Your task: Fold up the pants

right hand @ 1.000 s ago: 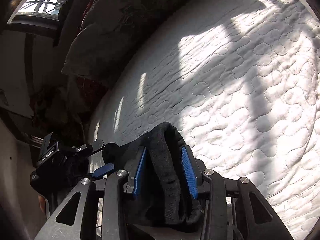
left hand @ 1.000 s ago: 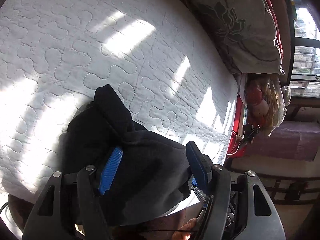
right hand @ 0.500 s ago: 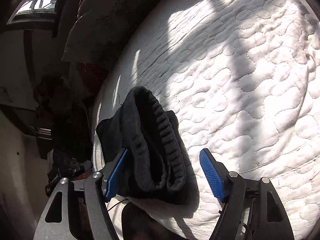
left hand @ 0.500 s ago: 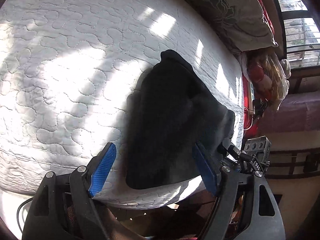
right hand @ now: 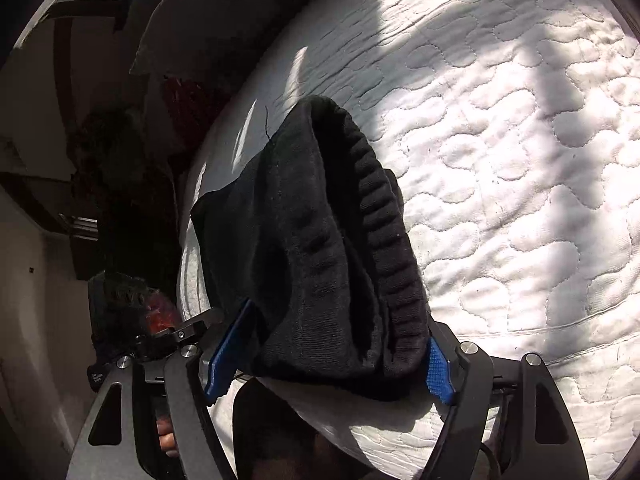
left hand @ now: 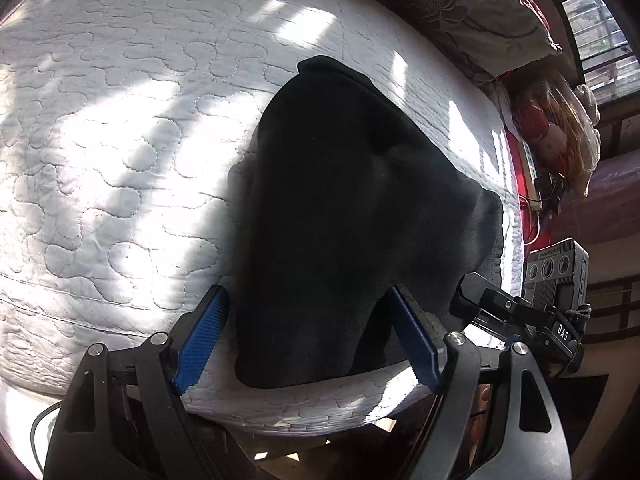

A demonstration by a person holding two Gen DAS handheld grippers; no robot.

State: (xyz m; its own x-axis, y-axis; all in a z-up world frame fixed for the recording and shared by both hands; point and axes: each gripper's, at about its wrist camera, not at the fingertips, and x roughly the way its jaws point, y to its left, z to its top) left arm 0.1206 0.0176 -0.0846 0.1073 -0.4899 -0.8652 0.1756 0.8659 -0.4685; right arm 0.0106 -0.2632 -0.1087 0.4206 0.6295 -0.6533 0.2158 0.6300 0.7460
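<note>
The black pants (left hand: 344,216) lie folded in a soft, fuzzy bundle on the white quilted mattress (left hand: 120,128), right at its near edge. Wavy stitched lines cover the mattress, with bright sun patches on it.

The left gripper (left hand: 308,336) has just been opening. Its blue ridged pads (left hand: 202,336) stand wide on each side of the bundle's near end and do not squeeze it.

The right gripper (right hand: 328,352) is spread wide too. The ribbed waistband (right hand: 384,236) lies between its blue pads (right hand: 438,372), and I cannot tell if they press the cloth.

Beyond the left gripper lies a grey flowered pillow (left hand: 460,12). Off to its right, past the bed edge, a plastic bag (left hand: 556,128) sits below a window (left hand: 592,28).
</note>
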